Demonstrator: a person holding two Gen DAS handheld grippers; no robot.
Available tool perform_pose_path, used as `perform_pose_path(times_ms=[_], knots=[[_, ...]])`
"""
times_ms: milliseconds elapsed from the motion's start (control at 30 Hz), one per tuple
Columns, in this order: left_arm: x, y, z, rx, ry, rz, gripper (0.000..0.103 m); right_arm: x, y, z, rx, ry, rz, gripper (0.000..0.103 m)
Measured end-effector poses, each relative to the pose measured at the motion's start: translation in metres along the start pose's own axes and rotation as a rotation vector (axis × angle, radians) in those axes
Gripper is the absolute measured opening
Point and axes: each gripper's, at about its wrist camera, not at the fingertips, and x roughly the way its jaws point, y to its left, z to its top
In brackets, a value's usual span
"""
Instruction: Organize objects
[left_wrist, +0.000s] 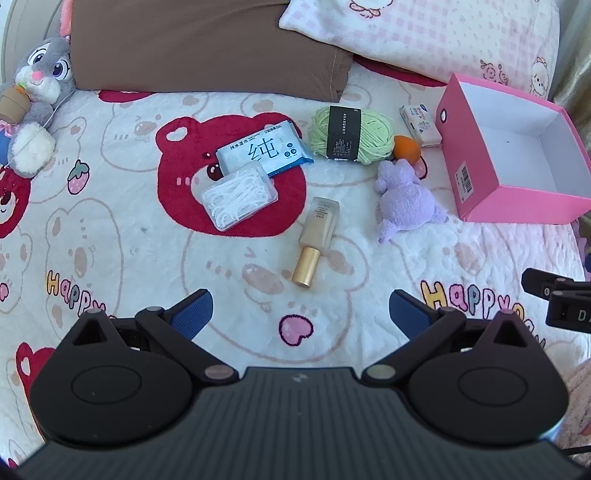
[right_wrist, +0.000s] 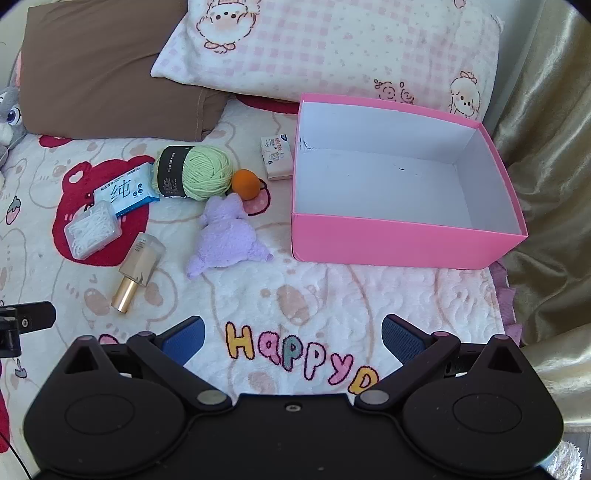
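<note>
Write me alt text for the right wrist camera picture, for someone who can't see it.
An empty pink box sits on a bear-print bedspread, with green yarn, an orange ball, a purple plush toy, wet wipes and a gold-capped bottle scattered to its left. The right gripper hovers in the foreground, jaws open and empty.

Bedding and bystanders, placed from the brown pillow (left_wrist: 207, 48): grey plush rabbit (left_wrist: 38, 85) just to its left, holding a small tan pot; pink checked pillow (left_wrist: 417, 33) to its right, overlapping its edge; white fleece blanket (left_wrist: 122, 236) printed with red bears and "Happy" lettering spread below it; gold curtain (right_wrist: 546, 147) far right, beyond the checked pillow
</note>
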Motion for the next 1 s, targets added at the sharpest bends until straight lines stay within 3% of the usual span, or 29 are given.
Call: perform_pose_path(times_ms=[267,433,1000], knots=[[-0.0001,-0.0002,-0.0004,-0.001,0.006,-0.004,0.103,0.0006,0.0017,0.0005,-0.004,0.001,-0.004,0.103],[-0.0002,-0.001,-0.0006,-0.009,0.023,-0.052,0.103,0.002,0.0019,0.0012,-0.006,0.005,-0.009,0.103],[-0.0022,0.0053,0.0026,-0.014,0.011,-0.002,0.103,-0.0003,-0.0036,0.0027,0.007,0.0,-0.022,0.103]])
